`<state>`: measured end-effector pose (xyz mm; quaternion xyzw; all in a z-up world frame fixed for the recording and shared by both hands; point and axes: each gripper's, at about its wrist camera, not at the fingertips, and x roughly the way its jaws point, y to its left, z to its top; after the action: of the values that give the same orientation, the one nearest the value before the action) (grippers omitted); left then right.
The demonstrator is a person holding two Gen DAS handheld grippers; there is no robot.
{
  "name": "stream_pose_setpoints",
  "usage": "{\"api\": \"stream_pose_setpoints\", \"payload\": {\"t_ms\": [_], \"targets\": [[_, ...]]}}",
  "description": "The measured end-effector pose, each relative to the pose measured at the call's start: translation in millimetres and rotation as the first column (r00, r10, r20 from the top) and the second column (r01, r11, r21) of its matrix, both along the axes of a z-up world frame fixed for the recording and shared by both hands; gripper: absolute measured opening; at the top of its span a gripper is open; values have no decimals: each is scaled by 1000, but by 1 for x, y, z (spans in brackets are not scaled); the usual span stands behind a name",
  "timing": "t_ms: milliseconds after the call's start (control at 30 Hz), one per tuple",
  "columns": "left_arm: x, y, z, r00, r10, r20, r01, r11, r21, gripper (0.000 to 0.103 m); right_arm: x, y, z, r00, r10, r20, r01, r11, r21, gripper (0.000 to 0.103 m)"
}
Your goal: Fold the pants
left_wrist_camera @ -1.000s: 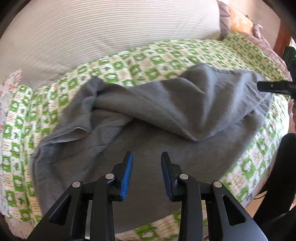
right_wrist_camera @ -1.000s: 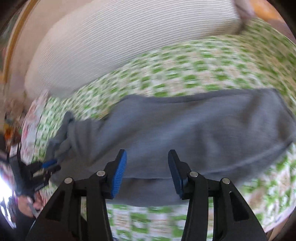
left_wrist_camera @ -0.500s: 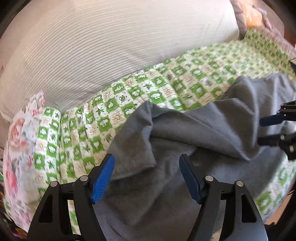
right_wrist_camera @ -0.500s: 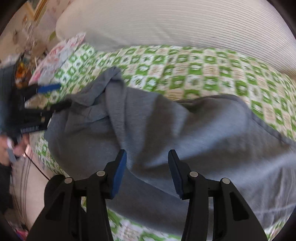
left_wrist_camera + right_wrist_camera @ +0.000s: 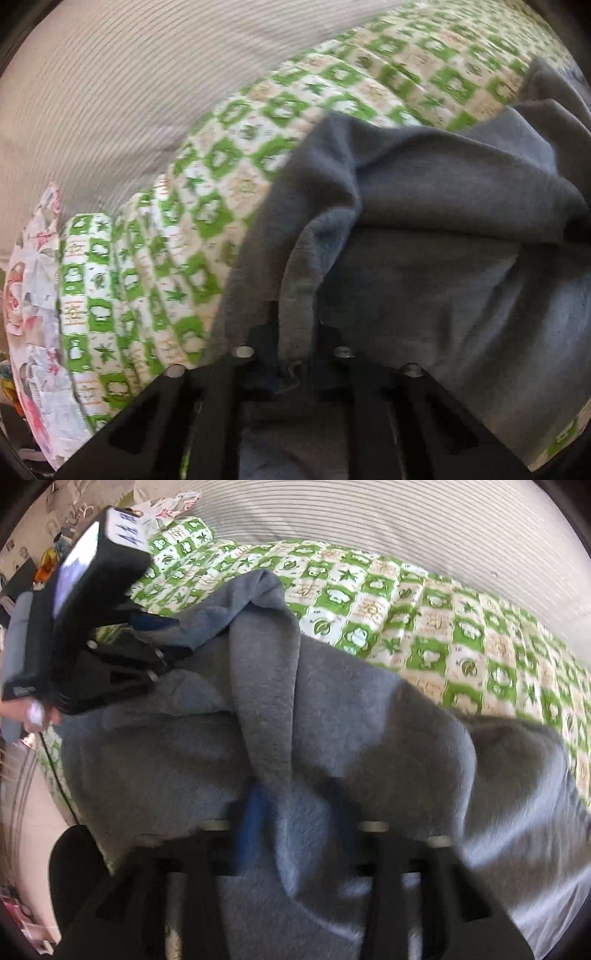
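The grey pants (image 5: 424,240) lie rumpled on a green-and-white patterned cover (image 5: 166,229). My left gripper (image 5: 295,332) is shut on a raised fold of the pants' edge; its pads are hidden by the cloth. In the right wrist view the pants (image 5: 369,720) fill the middle, and my right gripper (image 5: 295,812) has a fold of cloth between its blue pads, which stand a little apart. The left gripper (image 5: 162,657) shows at the upper left, gripping the pants' far edge.
A pale striped cushion (image 5: 110,92) backs the seat. A floral cloth (image 5: 29,314) lies at the left end. A dark round object (image 5: 74,871) and floor (image 5: 33,812) lie off the seat's near edge in the right wrist view.
Both grippers have moved down onto the pants. The left has shut on a fold at the edge. The right has closed in around a fold in the middle.
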<state>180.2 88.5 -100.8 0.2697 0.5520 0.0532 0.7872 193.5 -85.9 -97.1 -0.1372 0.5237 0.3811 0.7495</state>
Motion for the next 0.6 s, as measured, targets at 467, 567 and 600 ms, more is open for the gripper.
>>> {"api": "stream_pose_setpoints", "payload": {"t_ms": [467, 567, 600], "targets": [[-27, 77, 126, 969, 86, 231, -94, 995, 23, 8, 49, -19, 97, 988, -71, 135, 54, 991, 126, 4], [-58, 82, 136, 965, 87, 246, -89, 996, -3, 9, 41, -31, 116, 992, -34, 119, 9, 979, 205, 4], [-70, 79, 134, 966, 75, 249, -80, 997, 10, 8, 32, -32, 119, 992, -6, 125, -20, 978, 209, 4]]}}
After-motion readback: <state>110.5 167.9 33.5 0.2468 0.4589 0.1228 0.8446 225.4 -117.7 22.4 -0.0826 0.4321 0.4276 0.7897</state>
